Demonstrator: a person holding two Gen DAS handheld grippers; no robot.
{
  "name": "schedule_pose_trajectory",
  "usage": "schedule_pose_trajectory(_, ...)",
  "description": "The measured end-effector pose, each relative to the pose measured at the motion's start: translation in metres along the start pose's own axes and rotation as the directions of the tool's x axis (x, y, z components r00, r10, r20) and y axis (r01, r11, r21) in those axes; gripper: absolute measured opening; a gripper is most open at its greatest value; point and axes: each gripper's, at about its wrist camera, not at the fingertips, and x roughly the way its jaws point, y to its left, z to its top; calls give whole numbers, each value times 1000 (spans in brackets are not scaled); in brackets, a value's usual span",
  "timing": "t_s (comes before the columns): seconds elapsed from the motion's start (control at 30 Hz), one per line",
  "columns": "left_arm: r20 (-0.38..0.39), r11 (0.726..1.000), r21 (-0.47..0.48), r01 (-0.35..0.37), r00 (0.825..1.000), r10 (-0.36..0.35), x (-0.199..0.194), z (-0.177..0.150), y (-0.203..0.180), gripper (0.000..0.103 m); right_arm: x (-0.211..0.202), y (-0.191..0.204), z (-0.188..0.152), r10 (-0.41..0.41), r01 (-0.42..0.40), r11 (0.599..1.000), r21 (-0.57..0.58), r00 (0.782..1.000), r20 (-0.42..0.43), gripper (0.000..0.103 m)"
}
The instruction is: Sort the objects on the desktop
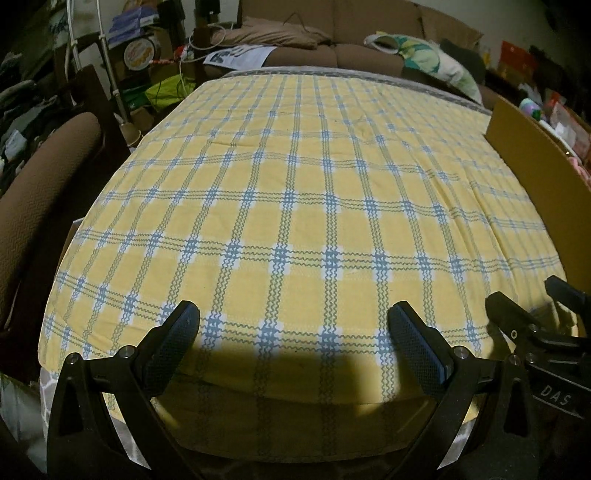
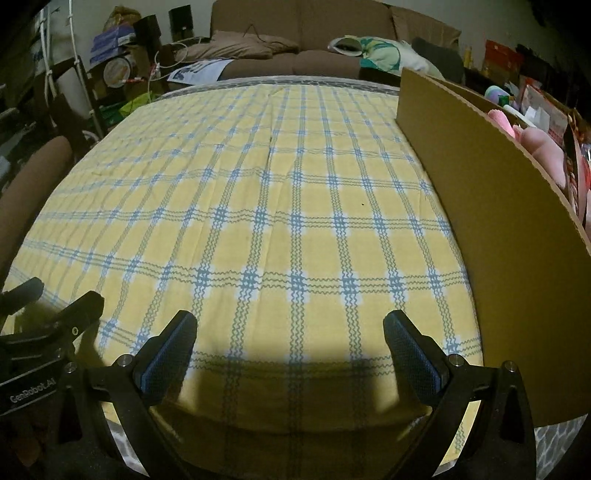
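Two handheld claws hover side by side at the near edge of a tabletop [image 1: 295, 206] draped in a yellow cloth checked with blue lines. The left claw [image 1: 295, 332] and the right claw [image 2: 290, 338] both stand wide apart at the jaws, gripping nothing — a ready posture, it seems, with blue-padded fingers [image 1: 173, 343] aimed across the cloth.

The cloth itself is bare in both views: no loose desktop objects lie on it. What there is to sort appears to sit in the cardboard box [image 2: 491, 221] standing on the right side of the tabletop, its tall brown wall nearest the right claw. Over its rim show pink soft items [image 2: 543, 155] and other colourful things too small to name. Judging from this, the sorting is either at its very start or finished; the pictures do not settle which.

Each claw's shadow falls on the near edge of the cloth. Beyond the far edge stands a brown sofa [image 2: 303, 33] with a patterned pillow [image 2: 384, 50]; a brown chair [image 1: 40, 199] sits at left amid dim, cluttered shelving.
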Motion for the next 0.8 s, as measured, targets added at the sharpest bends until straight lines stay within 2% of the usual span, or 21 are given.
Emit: schedule_pose_trajectory(0.8, -2, 1000, -2, 5, 1000, -5, 0, 1, 2, 103, -1, 1, -1, 0, 0, 1000, 0, 1000, 0, 103)
